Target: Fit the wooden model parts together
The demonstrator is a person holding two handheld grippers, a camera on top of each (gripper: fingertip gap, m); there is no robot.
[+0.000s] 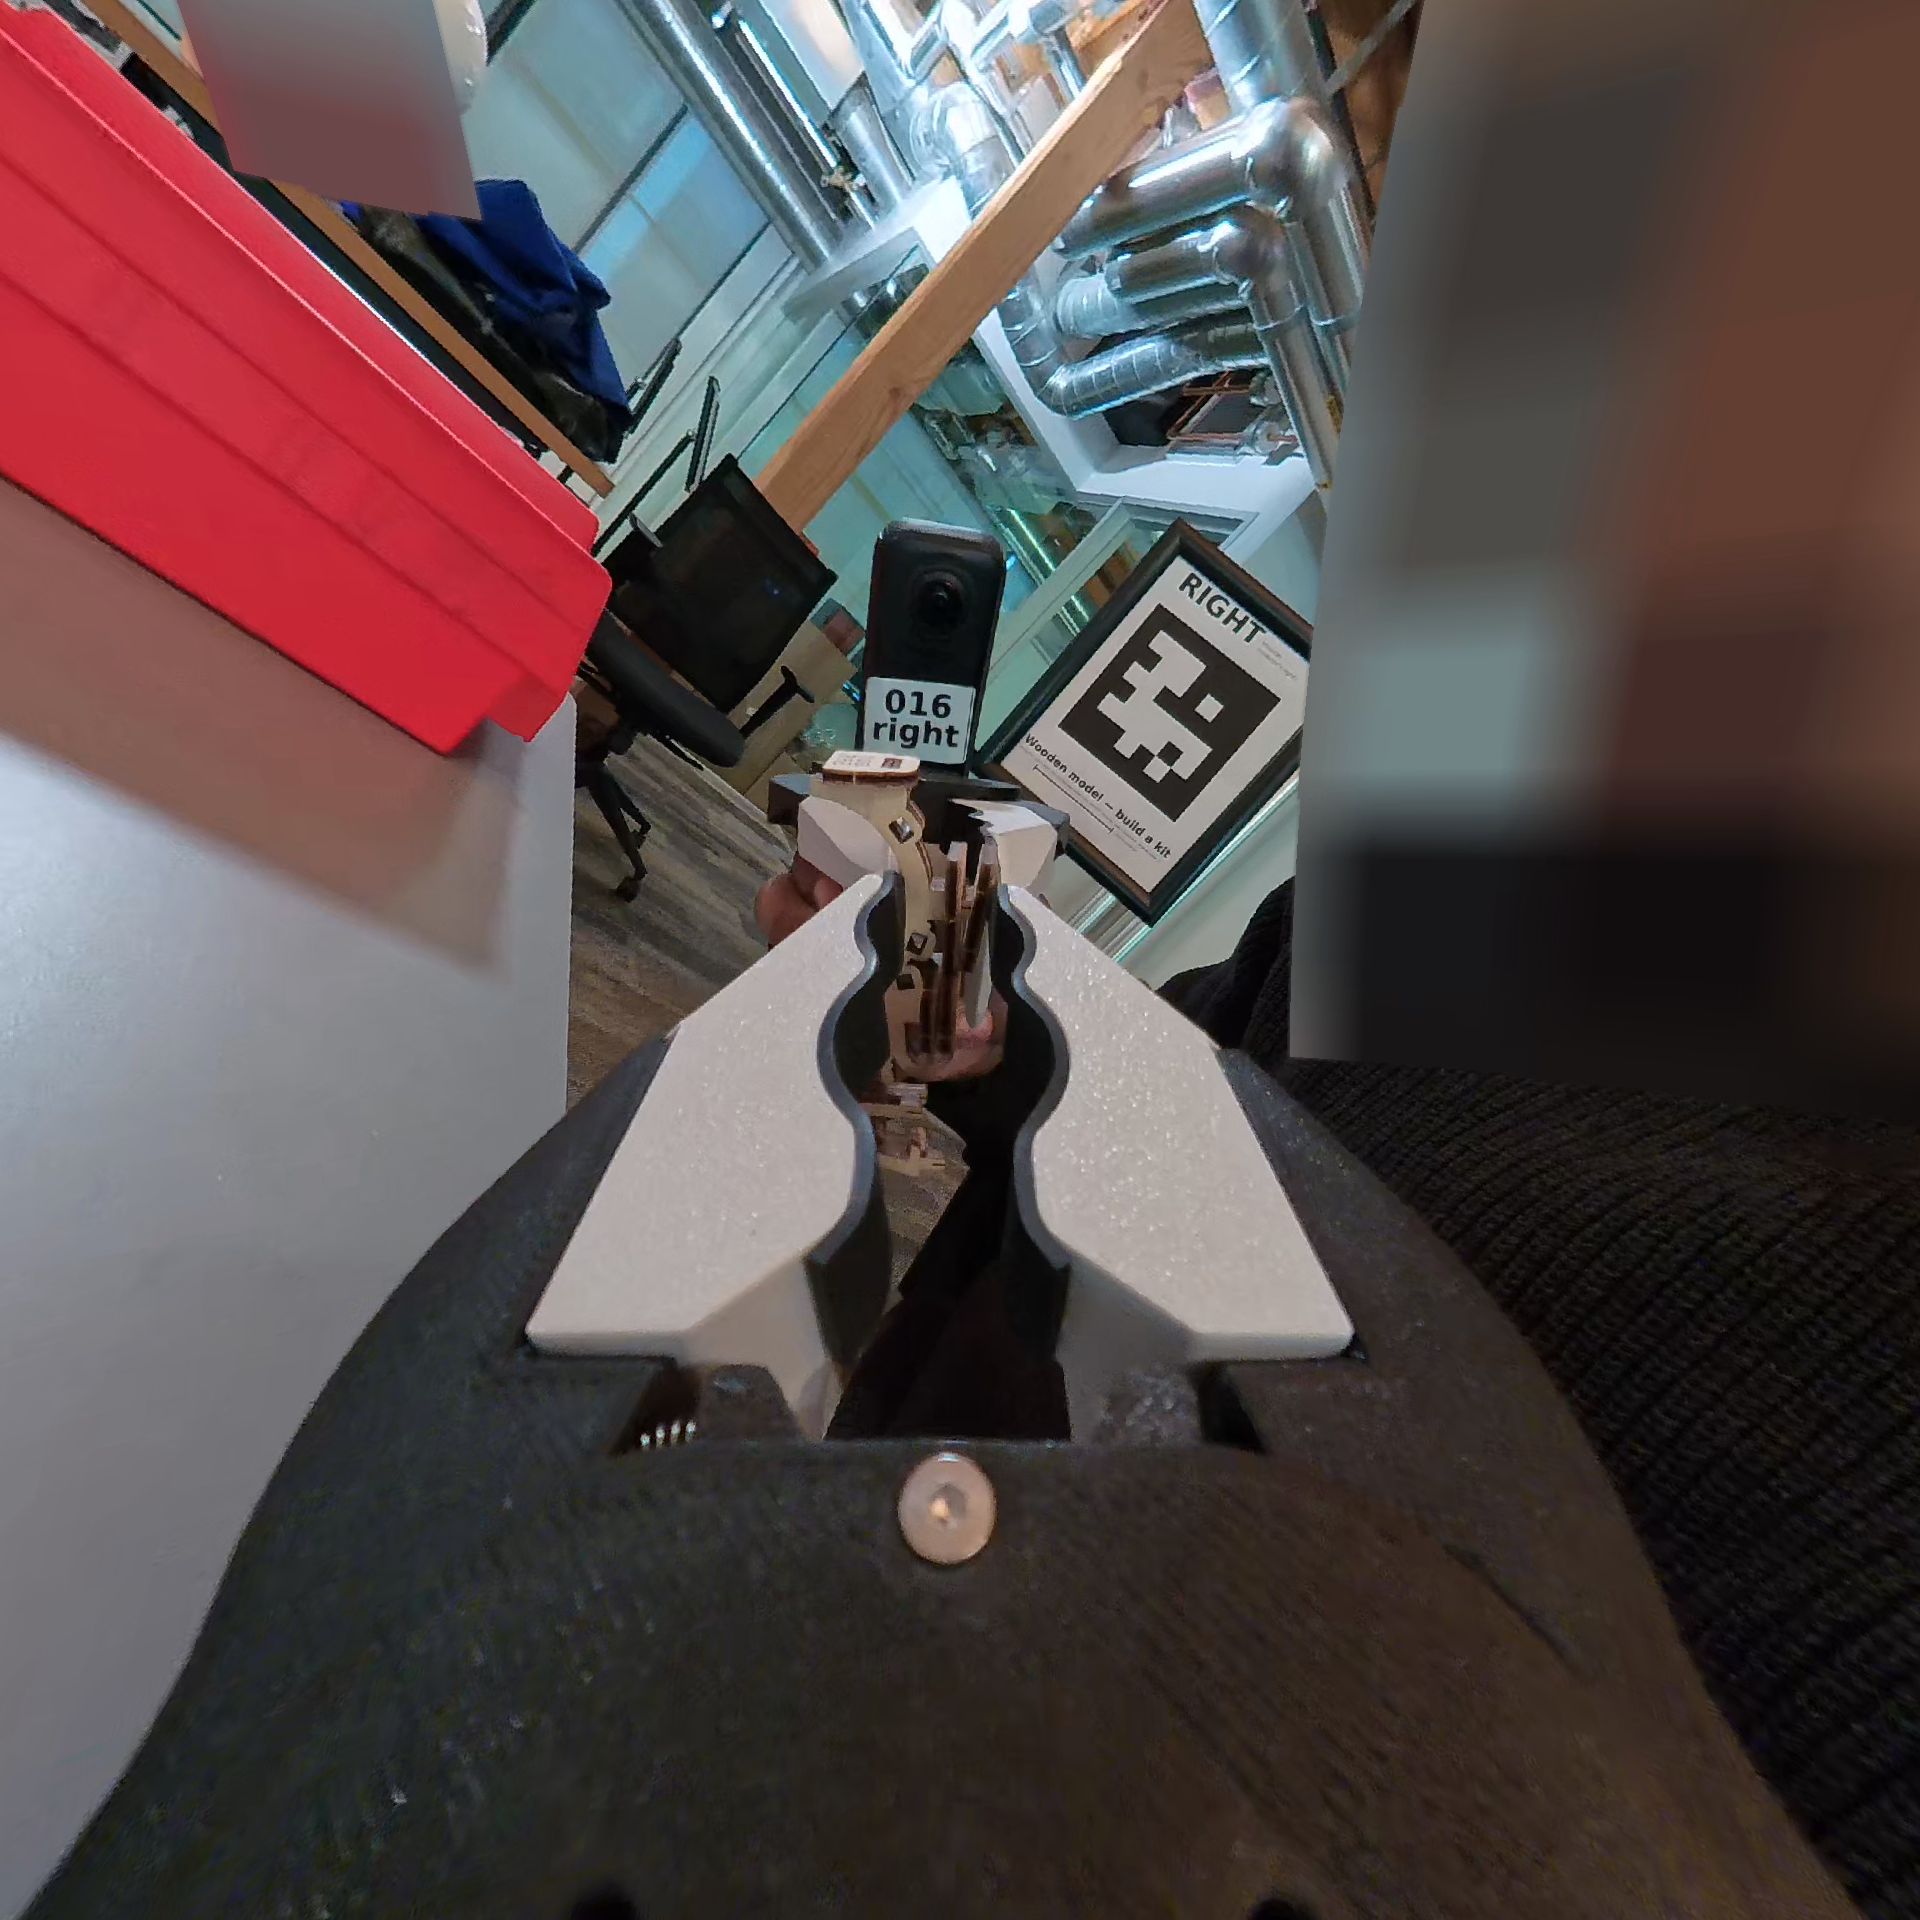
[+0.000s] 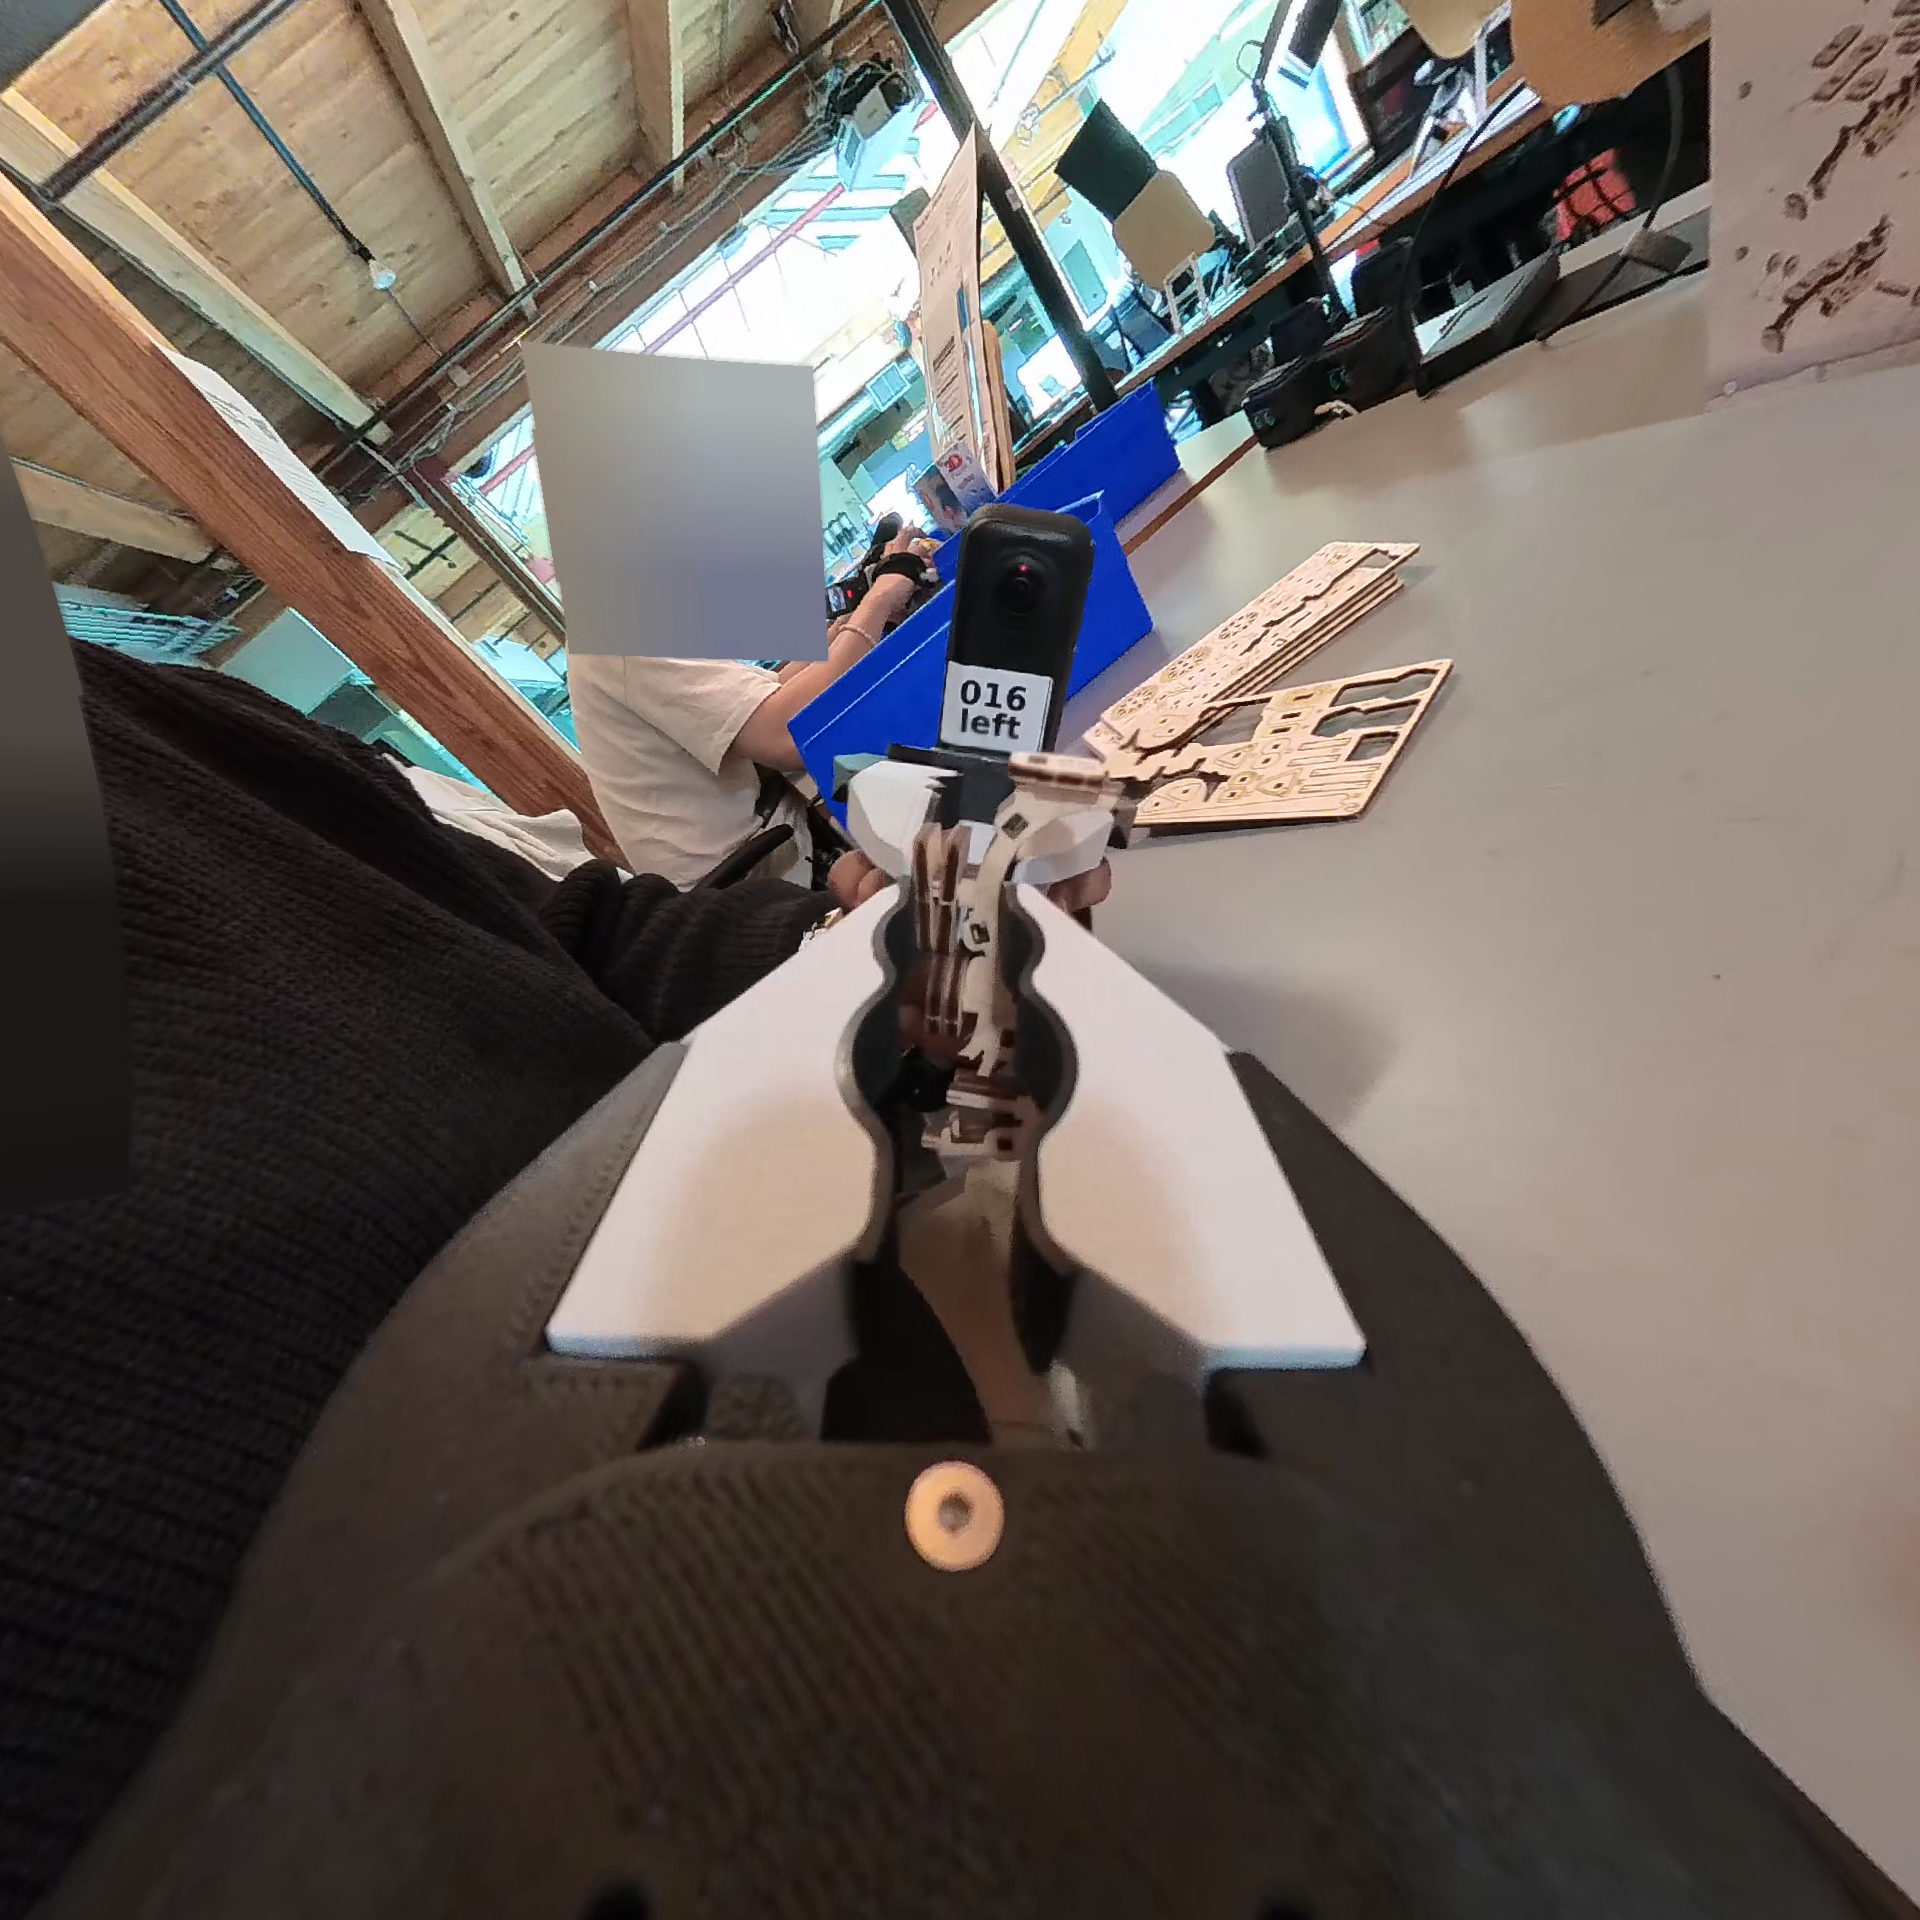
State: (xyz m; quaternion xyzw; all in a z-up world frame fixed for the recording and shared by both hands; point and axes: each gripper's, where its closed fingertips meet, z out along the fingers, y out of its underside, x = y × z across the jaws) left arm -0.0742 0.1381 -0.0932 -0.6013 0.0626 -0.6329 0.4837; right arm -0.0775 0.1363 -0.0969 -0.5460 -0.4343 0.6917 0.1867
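Both grippers face each other tip to tip and grip one thin wooden model assembly edge-on between them. In the left wrist view my left gripper (image 1: 943, 904) is shut on the wooden assembly (image 1: 930, 935), with the right gripper (image 1: 925, 831) just beyond it. In the right wrist view my right gripper (image 2: 961, 914) is shut on the same wooden assembly (image 2: 966, 977), with the left gripper (image 2: 971, 821) opposite. The assembly is made of several layered plywood pieces; its joints are hidden between the fingers.
Laser-cut plywood sheets (image 2: 1278, 727) lie on the grey table (image 2: 1558, 935), with a blue bin (image 2: 1018, 634) behind them. A red bin (image 1: 239, 416) stands at the left and a framed marker sign (image 1: 1164, 717) at the right. A seated person (image 2: 675, 758) works nearby. Less than 4 cm separates the two grippers' tips.
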